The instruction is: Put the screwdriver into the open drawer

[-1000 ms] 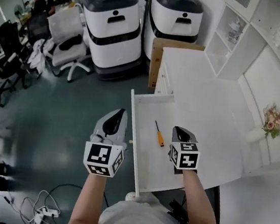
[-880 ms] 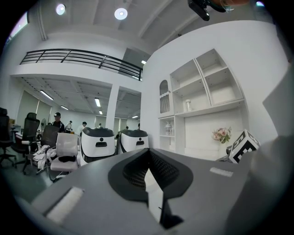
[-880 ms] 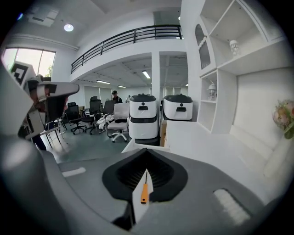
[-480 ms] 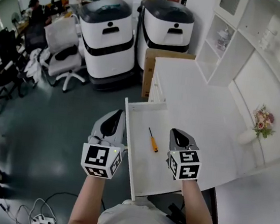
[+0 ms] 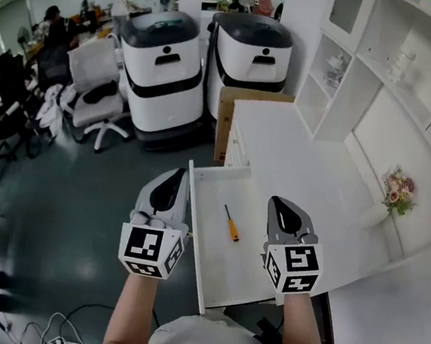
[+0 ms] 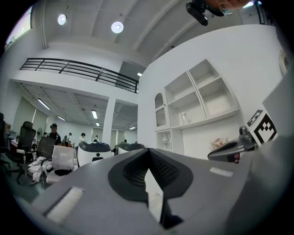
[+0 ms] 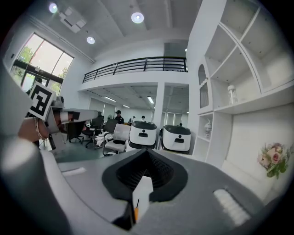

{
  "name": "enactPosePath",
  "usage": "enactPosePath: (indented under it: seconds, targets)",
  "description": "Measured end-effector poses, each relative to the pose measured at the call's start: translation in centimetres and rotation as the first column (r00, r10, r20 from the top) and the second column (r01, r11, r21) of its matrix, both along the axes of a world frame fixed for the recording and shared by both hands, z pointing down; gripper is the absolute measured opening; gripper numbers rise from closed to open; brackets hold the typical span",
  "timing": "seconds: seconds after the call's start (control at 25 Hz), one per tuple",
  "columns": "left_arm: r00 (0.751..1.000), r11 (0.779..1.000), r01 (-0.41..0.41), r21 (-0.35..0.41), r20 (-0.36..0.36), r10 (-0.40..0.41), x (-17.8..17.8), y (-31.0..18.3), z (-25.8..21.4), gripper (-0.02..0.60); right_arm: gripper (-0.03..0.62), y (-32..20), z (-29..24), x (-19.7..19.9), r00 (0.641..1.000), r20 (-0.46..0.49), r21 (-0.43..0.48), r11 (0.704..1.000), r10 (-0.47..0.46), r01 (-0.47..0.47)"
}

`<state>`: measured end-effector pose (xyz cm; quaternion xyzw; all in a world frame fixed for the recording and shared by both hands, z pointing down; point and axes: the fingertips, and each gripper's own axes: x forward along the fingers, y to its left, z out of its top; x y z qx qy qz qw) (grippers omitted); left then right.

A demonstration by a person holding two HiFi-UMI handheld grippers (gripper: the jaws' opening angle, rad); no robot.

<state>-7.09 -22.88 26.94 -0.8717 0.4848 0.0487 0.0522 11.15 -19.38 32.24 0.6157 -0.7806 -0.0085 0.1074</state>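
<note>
An orange-handled screwdriver lies flat inside the open white drawer, near its middle. My left gripper hangs shut over the floor just left of the drawer's side wall, holding nothing. My right gripper is shut and empty, held above the drawer's right side, a short way right of the screwdriver. In the right gripper view the jaws meet at the tip, and a sliver of the orange screwdriver handle shows through the slit below. In the left gripper view the left gripper points out level into the room.
The drawer sticks out from a white desk with wall shelves and a flower vase. A cardboard box and two white machines stand beyond. An office chair and floor cables are to the left.
Both grippers have risen, the right one more, and stayed shut. The screwdriver has kept its place in the drawer.
</note>
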Motion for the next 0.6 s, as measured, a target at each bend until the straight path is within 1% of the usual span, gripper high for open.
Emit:
enactPosePath:
  seconds: [0.16, 0.4, 0.6]
  targets:
    - [1.0, 1.0, -0.013, 0.024, 0.002, 0.013, 0.3, 0.4, -0.8, 0.012, 0.002, 1.3, -2.5, 0.3, 1.0, -0.016, 0.077, 0.997, 0.015, -0.014]
    - [1.0, 0.998, -0.029, 0.054, -0.001, 0.029, 0.9, 0.5, -2.1, 0.012, 0.002, 2.3, -5.0, 1.3, 0.998, -0.031, 0.141, 0.989, 0.05, -0.045]
    - [0.999, 0.995, -0.031, 0.09, -0.001, 0.032, 1.2, 0.1, -3.6, 0.012, 0.002, 2.3, -7.1, 2.2, 0.998, -0.014, 0.193, 0.979, 0.065, -0.061]
